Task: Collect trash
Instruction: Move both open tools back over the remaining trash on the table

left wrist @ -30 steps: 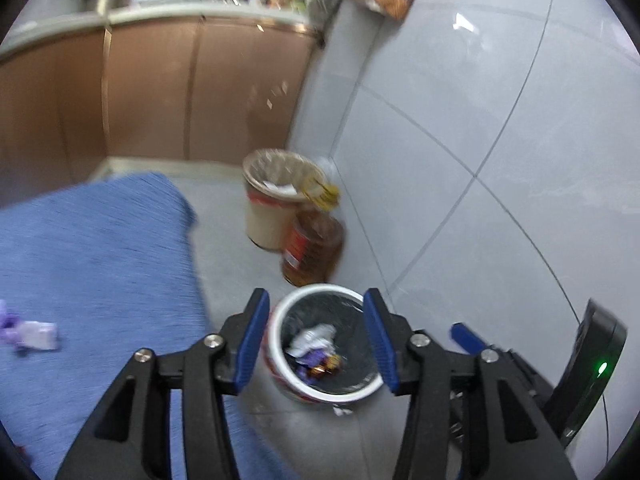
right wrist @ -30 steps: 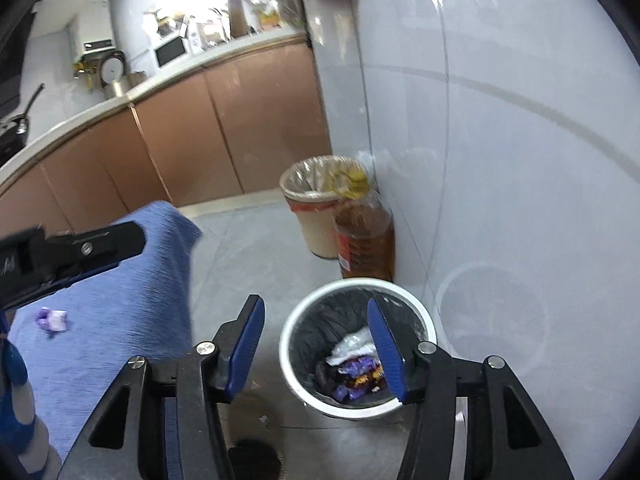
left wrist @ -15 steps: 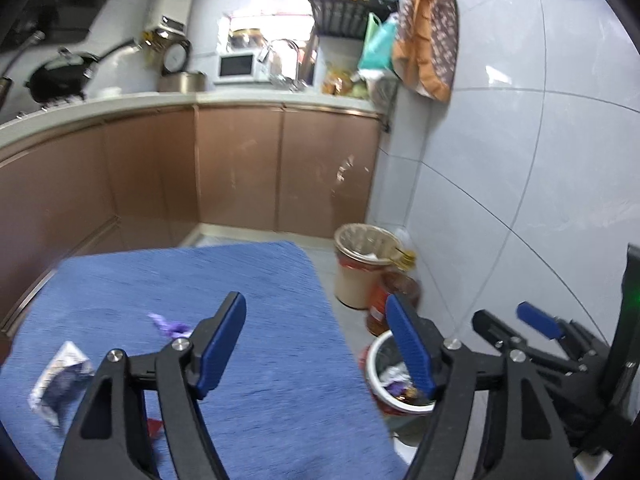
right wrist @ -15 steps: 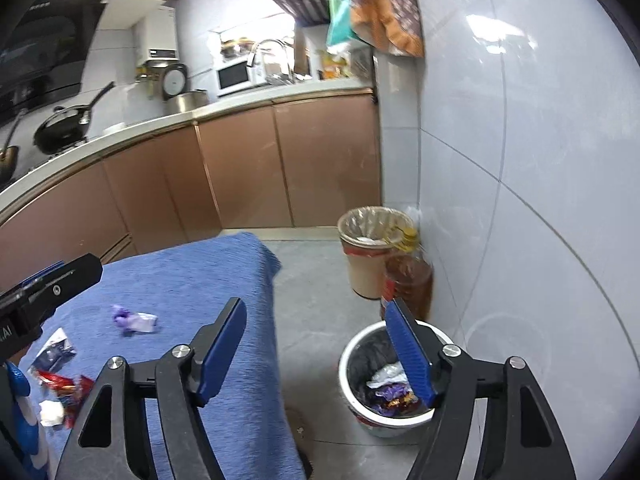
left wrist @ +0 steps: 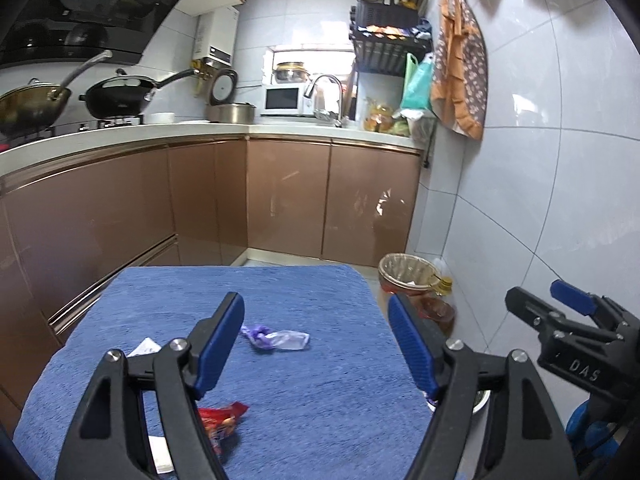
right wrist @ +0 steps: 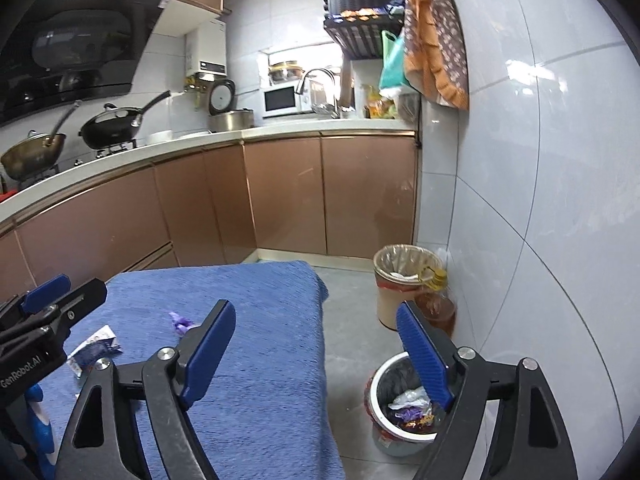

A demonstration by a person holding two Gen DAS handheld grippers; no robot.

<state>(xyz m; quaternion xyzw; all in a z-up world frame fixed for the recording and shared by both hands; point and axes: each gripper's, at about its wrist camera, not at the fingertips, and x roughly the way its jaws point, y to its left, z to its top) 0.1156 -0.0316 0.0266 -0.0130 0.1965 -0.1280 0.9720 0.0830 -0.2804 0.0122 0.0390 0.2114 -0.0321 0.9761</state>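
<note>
Left hand-held gripper spread wide, empty, raised over the table with its blue cloth. Between its blue pads, further along the cloth: a purple wrapper with a clear end, lying flat near the middle. Nearer, partly behind the left finger: a red wrapper. Beside that finger, a white scrap, mostly hidden.

Right hand-held gripper also spread wide, empty, held over the table's right edge. Under its right pad, down on the floor just beside the table: a white bin with a black liner, holding crumpled wrappers, white, purple and orange. Seen from this side, the purple wrapper partly hidden behind the left finger; a dark blue packet lying near the table's left side, close to the left hand-held gripper.

Beyond the white bin, against the tiled wall: a tan bin with a clear liner, and touching it an oil jug with a yellow cap. Behind all that, brown cabinets under a white worktop, with a microwave, a tap and two pans on the hob.
</note>
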